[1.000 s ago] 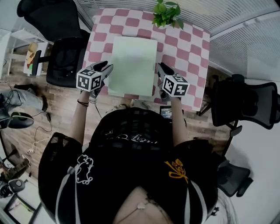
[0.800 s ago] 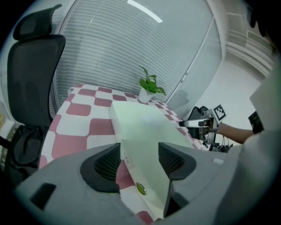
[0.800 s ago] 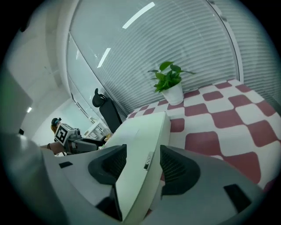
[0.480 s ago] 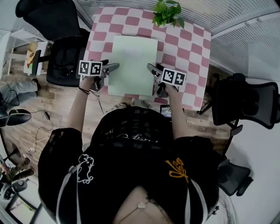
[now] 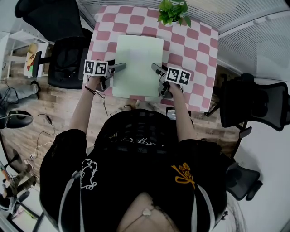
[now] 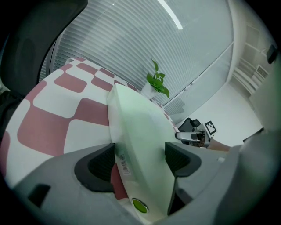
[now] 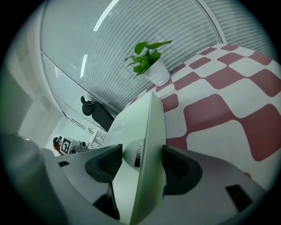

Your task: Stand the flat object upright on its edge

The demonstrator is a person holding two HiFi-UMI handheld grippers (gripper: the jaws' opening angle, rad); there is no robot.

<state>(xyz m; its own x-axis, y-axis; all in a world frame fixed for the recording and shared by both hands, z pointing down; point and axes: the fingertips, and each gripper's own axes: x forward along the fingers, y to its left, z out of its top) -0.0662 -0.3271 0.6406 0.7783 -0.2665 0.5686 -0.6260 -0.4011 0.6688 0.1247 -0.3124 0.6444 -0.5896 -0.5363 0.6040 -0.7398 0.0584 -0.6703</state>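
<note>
A pale green flat box (image 5: 138, 65) lies flat on the pink-and-white checked table (image 5: 190, 45). My left gripper (image 5: 118, 68) is at the box's left edge and my right gripper (image 5: 156, 69) at its right edge. In the left gripper view the jaws of the left gripper (image 6: 139, 159) stand wide with the box (image 6: 140, 127) edge between them. A barcode on the box's side face sits by the left pad (image 6: 103, 162). In the right gripper view the right gripper (image 7: 141, 160) straddles the box (image 7: 147, 132) the same way. I see no pad pressing on it.
A potted plant (image 5: 172, 11) stands at the table's far edge, just right of the box. One black office chair (image 5: 68, 63) is left of the table and another (image 5: 253, 104) is to its right. A small dark device (image 5: 171, 115) lies on the floor near the table.
Both grippers moved inward to the box's side edges and rolled level. Their jaws went from shut to wide, and each now has a box edge between them.
</note>
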